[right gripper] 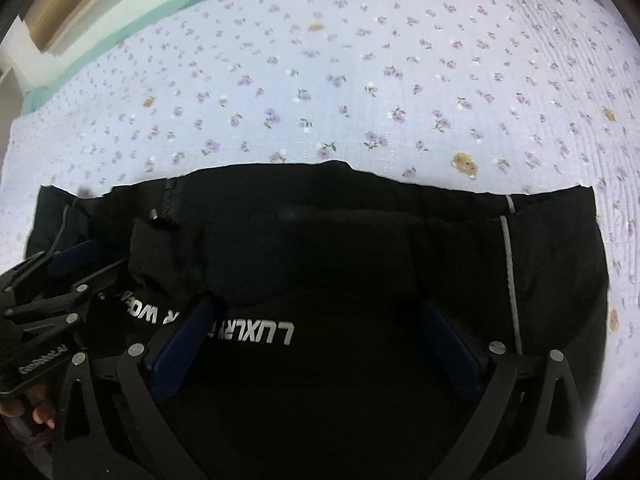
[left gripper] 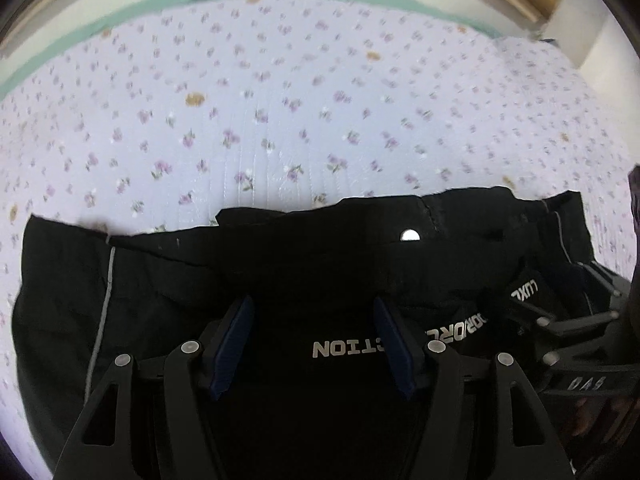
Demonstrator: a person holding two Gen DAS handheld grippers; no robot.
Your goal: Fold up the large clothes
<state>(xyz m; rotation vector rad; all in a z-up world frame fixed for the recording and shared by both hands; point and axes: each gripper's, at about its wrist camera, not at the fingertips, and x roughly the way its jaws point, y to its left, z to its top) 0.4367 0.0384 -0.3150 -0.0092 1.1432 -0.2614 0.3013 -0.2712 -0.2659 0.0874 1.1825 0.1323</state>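
With the black garment (left gripper: pixel 160 280) lying folded on the floral bedspread (left gripper: pixel 280 120) at 6 o'clock in both views, left gripper (left gripper: pixel 314 344) and right gripper (right gripper: pixel 324 340) hover over it, jaws apart, holding nothing. Fabric looks soft, light, slippery; likely best pinched at the far edge, 12 o'clock.

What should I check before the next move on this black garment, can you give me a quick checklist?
1. Left gripper jaws open, nothing pinched: ok.
2. Right gripper jaws wide open, nothing pinched: ok.
3. Black garment lying on the floral bedspread: ok.
4. Garment flat: not ok, bunched near the white lettering.
5. Bedspread beyond the far edge free for folding: ok.
6. Near hem position: cannot tell, hidden below the grippers.
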